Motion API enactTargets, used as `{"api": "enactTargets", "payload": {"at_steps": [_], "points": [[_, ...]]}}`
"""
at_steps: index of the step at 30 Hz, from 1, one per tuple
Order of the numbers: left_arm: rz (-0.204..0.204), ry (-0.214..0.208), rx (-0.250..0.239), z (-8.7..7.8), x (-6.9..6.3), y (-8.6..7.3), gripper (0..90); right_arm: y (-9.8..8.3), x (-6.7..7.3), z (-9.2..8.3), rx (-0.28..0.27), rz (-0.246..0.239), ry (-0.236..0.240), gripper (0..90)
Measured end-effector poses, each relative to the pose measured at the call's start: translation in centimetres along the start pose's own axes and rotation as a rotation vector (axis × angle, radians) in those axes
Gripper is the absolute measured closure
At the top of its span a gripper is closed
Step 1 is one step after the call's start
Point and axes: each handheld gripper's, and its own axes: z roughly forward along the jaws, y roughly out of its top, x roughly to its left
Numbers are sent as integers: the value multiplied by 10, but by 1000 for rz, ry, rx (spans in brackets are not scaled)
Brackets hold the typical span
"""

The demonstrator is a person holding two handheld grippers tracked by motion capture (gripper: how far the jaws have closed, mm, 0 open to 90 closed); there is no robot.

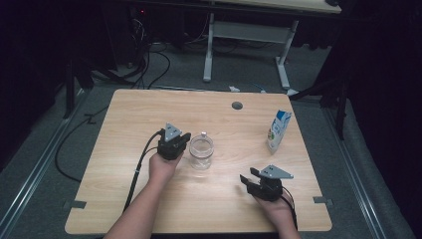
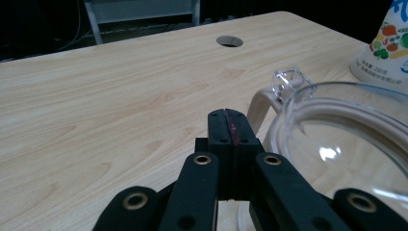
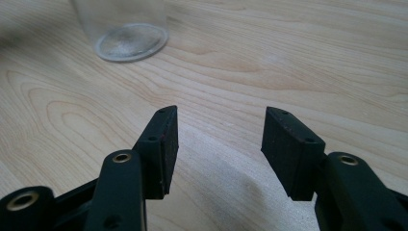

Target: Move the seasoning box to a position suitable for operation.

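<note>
A clear glass jar (image 1: pixel 201 151) stands upright and without a lid near the middle of the wooden table (image 1: pixel 124 164). My left gripper (image 1: pixel 185 137) sits just left of it, jaws pressed together with nothing between them; in the left gripper view its shut tips (image 2: pixel 230 126) lie beside the jar's rim (image 2: pixel 337 120). A small clear faceted knob (image 2: pixel 290 78) shows behind the jar. My right gripper (image 1: pixel 249 177) rests low at the table's front right, jaws apart and empty (image 3: pixel 219 139). The jar's base (image 3: pixel 131 41) is ahead of it to the left.
A white carton with blue and green print (image 1: pixel 278 130) stands at the table's right side, also seen in the left gripper view (image 2: pixel 385 50). A round cable hole (image 1: pixel 237 105) is near the far edge. Cables and a desk frame (image 1: pixel 246 47) lie on the floor beyond.
</note>
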Motion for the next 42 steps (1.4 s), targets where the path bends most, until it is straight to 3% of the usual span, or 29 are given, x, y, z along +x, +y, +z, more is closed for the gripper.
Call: {"api": "enactTargets", "payload": {"at_steps": [14,21,31,42], "points": [[10,-2,-12,-13,-12,-16,900,0,1,1,0,-3,-1,472],[38,-9,-28,-25,-27,-21,900,0,2,1,2,0,-2,472],[33,-20,-38,-37,-42,-29,900,0,2,1,-1,-5,-2,473],[32,-53,-46,-39,-58,-31,900,0,1,0,-1,0,-5,476]]}}
